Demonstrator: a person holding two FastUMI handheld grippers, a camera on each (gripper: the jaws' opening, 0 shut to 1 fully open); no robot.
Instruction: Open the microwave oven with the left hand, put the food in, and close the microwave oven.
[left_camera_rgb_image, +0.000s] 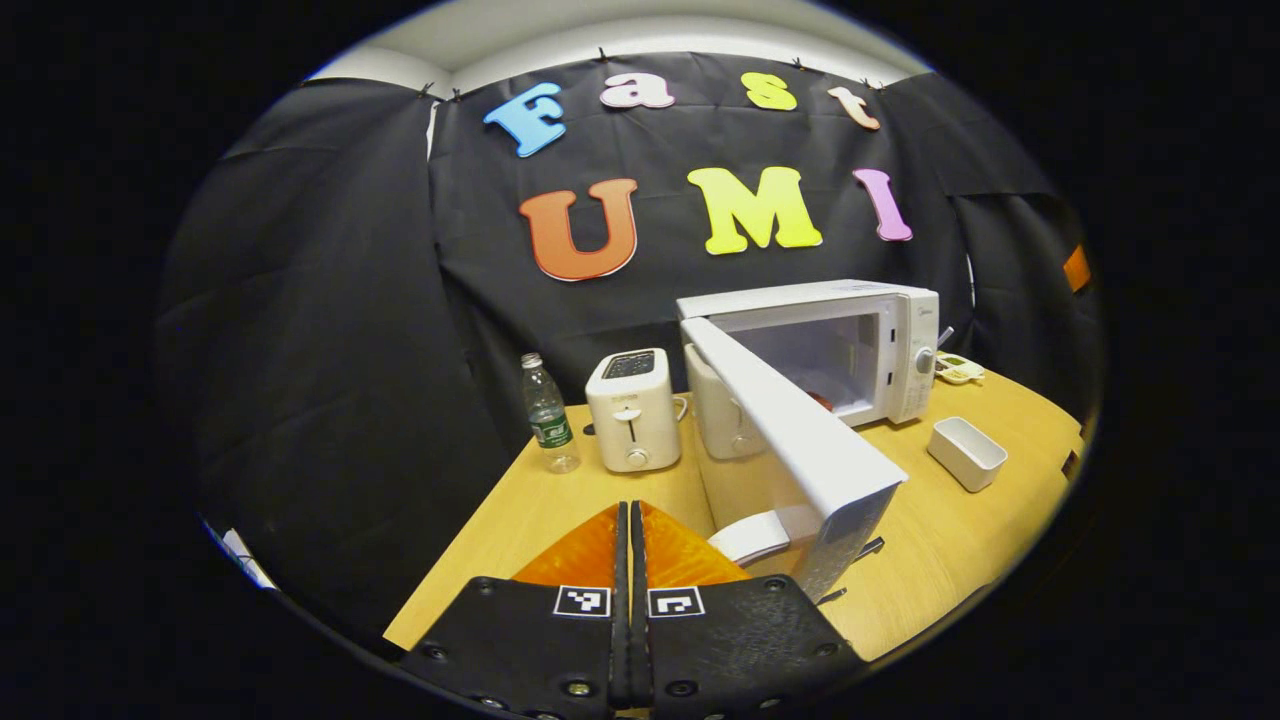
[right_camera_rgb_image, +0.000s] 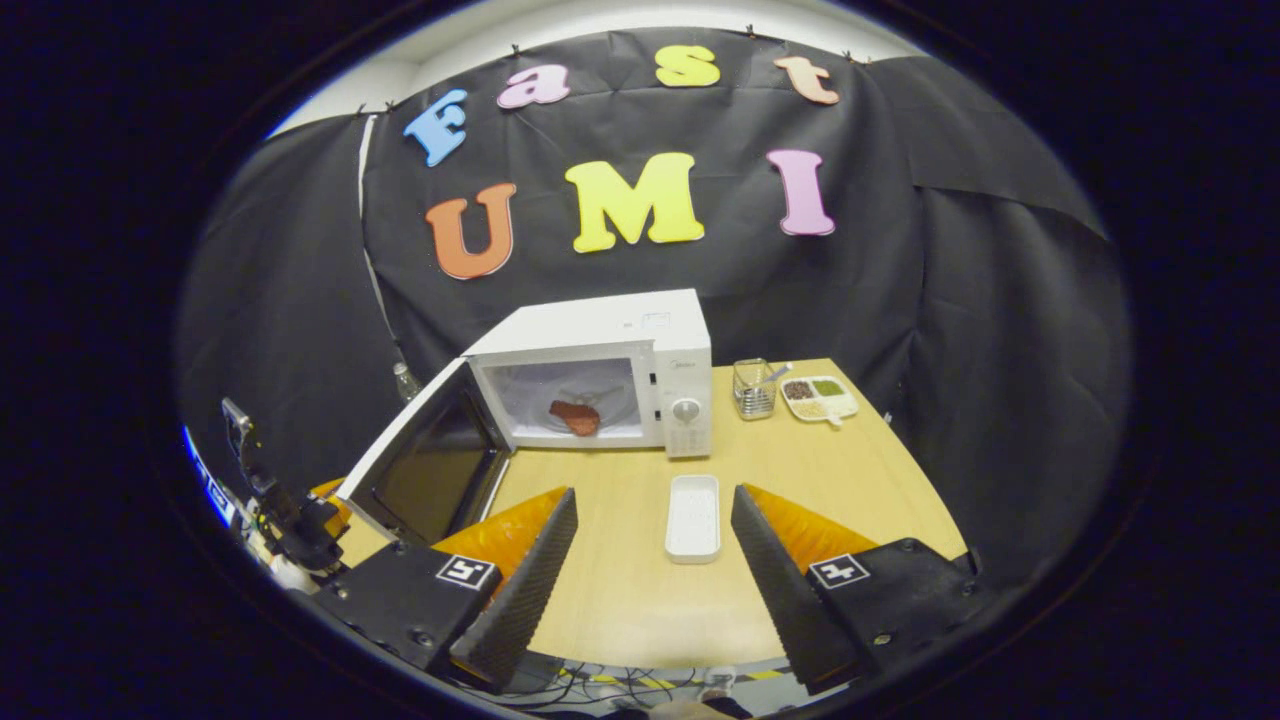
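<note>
White box-shaped microwave oven (right_camera_rgb_image: 600, 375) stands at the rear of the pale wooden bench (right_camera_rgb_image: 620, 590), door (right_camera_rgb_image: 425, 465) swung fully open to its left side. Inside the cavity, on the floor of the oven, lies a reddish-brown piece of food (right_camera_rgb_image: 575, 417); it is well inside, clear of the opening's edge. A small logo sits above the control knob on the oven's panel; too small to read.

White oblong plastic tray (right_camera_rgb_image: 693, 517) lies on the bench in front of the oven, holding nothing. Right of the oven stands a clear square glass holder (right_camera_rgb_image: 754, 388) with a utensil handle leaning out of it. Just beside that is a white divided dish (right_camera_rgb_image: 819, 397) with dark, green and pale contents in separate compartments.

In the left gripper view, a white two-slot toaster (left_camera_rgb_image: 634, 410) stands left of the open door, with a clear plastic water bottle (left_camera_rgb_image: 549, 413), green label, writing illegible, further left. The toaster's front marking cannot be read.

Left gripper (left_camera_rgb_image: 630, 515): jaws closed together, nothing between them, positioned near the open door's outer edge, apart from it. Right gripper (right_camera_rgb_image: 650, 545): jaws spread wide, holding nothing, above the bench with the white tray lying between them farther off.
</note>
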